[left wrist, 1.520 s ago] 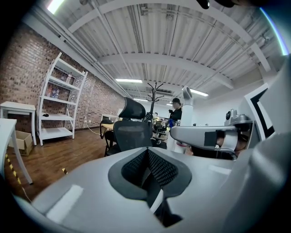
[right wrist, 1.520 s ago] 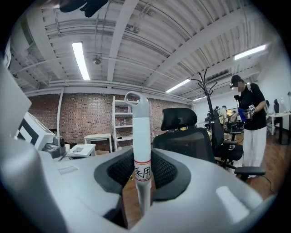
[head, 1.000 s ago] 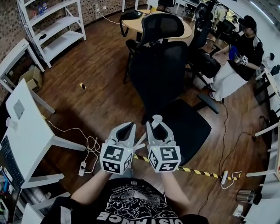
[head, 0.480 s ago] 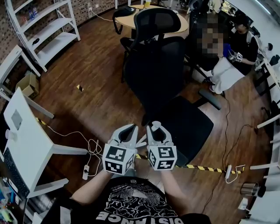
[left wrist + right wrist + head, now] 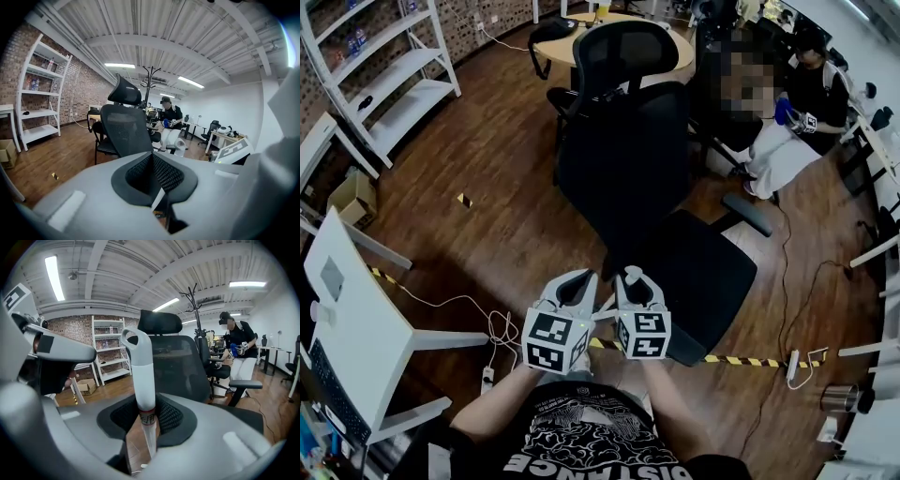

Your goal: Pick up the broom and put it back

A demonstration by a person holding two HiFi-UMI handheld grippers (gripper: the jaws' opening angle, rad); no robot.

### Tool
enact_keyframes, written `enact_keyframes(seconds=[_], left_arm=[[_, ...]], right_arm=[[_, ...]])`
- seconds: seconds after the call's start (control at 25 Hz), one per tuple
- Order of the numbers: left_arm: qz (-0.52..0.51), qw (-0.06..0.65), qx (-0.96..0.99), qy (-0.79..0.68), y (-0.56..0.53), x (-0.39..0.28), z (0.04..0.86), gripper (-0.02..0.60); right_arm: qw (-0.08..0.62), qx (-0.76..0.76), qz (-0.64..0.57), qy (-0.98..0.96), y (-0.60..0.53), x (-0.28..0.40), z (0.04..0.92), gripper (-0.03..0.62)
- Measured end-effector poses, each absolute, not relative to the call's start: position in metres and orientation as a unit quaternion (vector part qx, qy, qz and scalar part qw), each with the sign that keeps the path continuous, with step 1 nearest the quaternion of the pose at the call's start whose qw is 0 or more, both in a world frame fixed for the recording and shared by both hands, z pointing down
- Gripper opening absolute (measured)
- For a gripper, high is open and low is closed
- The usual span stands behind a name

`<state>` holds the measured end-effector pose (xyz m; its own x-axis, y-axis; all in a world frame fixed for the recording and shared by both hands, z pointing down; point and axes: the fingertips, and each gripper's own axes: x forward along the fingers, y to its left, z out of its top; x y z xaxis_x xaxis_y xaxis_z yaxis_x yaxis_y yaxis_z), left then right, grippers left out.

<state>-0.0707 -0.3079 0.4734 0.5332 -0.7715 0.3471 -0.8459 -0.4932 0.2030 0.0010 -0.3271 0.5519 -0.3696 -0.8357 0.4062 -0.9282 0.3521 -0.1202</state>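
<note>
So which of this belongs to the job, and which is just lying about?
Job: white broom handle; right hand-held gripper clamped on it.
Lying about: black mesh office chair; white metal shelf unit; brown cardboard box; yellow-black floor tape.

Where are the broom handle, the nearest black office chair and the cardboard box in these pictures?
broom handle [image 5: 140, 376]: right gripper view, the white shaft below its loop.
black office chair [image 5: 628, 169]: head view, the middle of its backrest.
cardboard box [image 5: 352, 195]: head view, its top.

your right gripper [image 5: 634, 281], holding the broom handle [image 5: 140, 376], has edged toward your left gripper [image 5: 575, 281]; the shelves [image 5: 405, 97] slid leftward.
</note>
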Motion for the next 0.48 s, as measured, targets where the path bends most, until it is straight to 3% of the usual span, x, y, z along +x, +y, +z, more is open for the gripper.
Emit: enact_keyframes(seconds=[0.48], left_arm=[[0.109,0.179,0.858,-0.468,-0.326,-0.077,0.477,0.005]], right_arm=[[0.125,0.576,0.163,-0.791,-0.387,0.023,0.563,0.098]])
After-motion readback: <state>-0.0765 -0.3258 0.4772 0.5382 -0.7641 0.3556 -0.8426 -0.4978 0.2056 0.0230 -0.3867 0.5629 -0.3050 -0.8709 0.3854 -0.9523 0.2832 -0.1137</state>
